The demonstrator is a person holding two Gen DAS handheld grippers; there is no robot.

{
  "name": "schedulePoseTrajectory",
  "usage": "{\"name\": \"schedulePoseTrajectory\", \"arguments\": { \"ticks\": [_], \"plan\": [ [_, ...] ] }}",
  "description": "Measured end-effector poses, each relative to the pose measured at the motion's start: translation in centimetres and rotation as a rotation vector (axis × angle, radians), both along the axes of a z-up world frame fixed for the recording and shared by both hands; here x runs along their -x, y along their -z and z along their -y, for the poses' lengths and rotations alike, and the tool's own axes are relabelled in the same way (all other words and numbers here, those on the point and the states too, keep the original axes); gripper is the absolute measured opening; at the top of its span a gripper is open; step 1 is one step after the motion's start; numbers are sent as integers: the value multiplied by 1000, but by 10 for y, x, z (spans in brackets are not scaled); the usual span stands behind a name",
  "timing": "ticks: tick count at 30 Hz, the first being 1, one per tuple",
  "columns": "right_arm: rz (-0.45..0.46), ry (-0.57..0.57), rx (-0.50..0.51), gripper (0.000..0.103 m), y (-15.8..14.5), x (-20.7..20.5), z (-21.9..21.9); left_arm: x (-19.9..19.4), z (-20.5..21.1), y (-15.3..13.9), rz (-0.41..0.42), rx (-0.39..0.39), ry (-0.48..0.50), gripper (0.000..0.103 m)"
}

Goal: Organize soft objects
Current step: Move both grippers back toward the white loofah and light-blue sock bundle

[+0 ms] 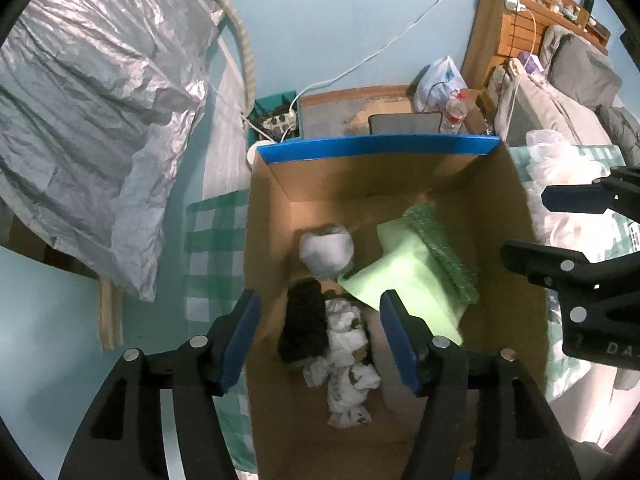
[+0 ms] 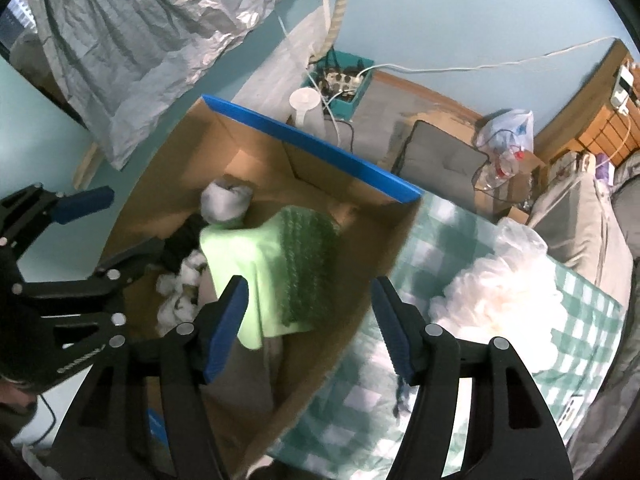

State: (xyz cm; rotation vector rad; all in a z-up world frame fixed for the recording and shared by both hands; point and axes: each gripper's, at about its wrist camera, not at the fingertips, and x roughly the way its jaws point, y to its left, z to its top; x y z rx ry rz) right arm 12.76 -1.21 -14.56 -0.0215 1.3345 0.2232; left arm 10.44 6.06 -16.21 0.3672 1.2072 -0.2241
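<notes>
Open-topped cardboard box [image 1: 516, 216], walls all round

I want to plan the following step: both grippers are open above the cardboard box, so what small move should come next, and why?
Probably swing the right gripper toward the clear plastic heap on the checked cloth. The green cloth already lies in the box, and both grippers hold nothing.
</notes>
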Motion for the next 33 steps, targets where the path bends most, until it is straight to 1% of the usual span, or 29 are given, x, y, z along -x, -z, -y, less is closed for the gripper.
{"name": "schedulePoseTrajectory", "arguments": {
  "ticks": [8, 12, 26, 33],
  "plan": [
    [3, 27, 14, 64, -6, 15, 26, 14, 19, -6, -2, 7, 15, 64],
    [1, 44, 21, 64, -8, 23, 45, 21, 30, -7, -6, 10, 25, 64],
    [-7, 96, 35, 64, -10, 46, 110, 43, 82, -12, -5, 11, 69, 64],
    [-16, 111, 34, 64, -8, 52, 137, 49, 108, -13, -12, 21, 67, 64]
  ]
}}
